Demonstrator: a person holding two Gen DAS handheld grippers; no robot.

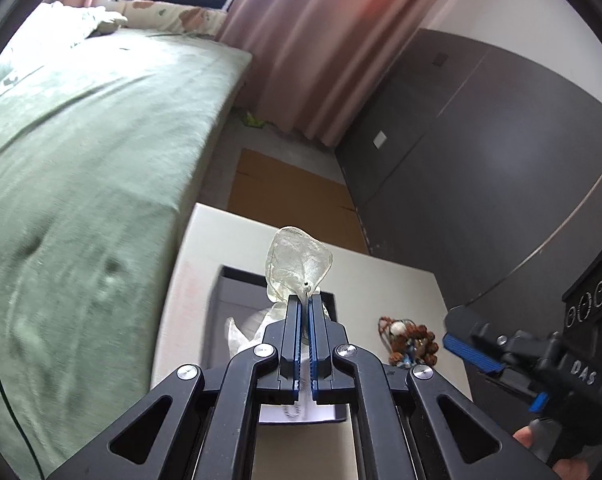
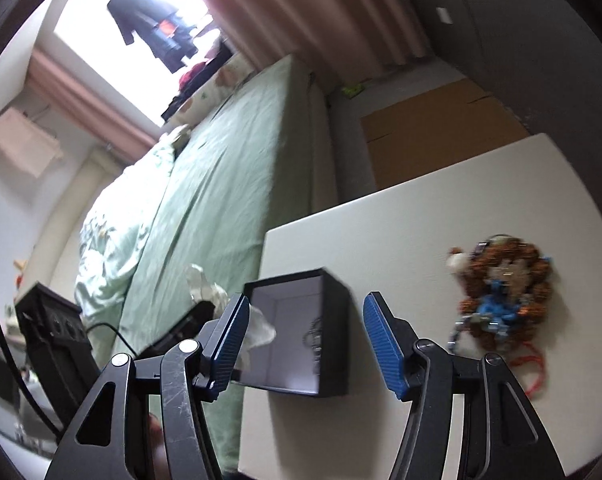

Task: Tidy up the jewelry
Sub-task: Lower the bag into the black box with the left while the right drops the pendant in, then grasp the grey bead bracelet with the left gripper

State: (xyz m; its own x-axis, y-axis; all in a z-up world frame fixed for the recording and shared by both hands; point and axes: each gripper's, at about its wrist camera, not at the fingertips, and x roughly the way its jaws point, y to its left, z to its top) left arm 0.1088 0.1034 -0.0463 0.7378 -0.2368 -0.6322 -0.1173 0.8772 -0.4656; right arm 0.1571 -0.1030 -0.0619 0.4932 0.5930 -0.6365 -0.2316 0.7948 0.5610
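Tongs come first, up close. The left tongs [image 1: 305,300] are pressed almost together and pinch the neck of a small see-through pouch [image 1: 299,258]. The pouch sticks up past the tips, right above a dark box [image 1: 231,280]. A second bit of thin see-through cloth [image 1: 243,330] pokes out of the box below it.

The right tongs [image 2: 307,340] are spread wide and hold nothing. In the right wrist view the open box [image 2: 333,280] sits between their two blue pads [image 2: 383,350], but it does not touch them. The box is pale inside, and a thin chain [image 2: 315,334] lies in it.

The box sits on a white counter [image 2: 401,220], near the counter's left edge and a bit in from its near edge. A pile of brown and blue beads [image 2: 501,284] lies on the counter too, closer to the right edge and well apart from the box.

Past the counter's far edge is flat brown cardboard [image 1: 285,184] on the floor. A bed with a green sheet [image 1: 81,152] runs along the left side. Pink curtains [image 1: 309,40] hang at the far end, and a dark gray wardrobe [image 1: 481,140] stands on the right.
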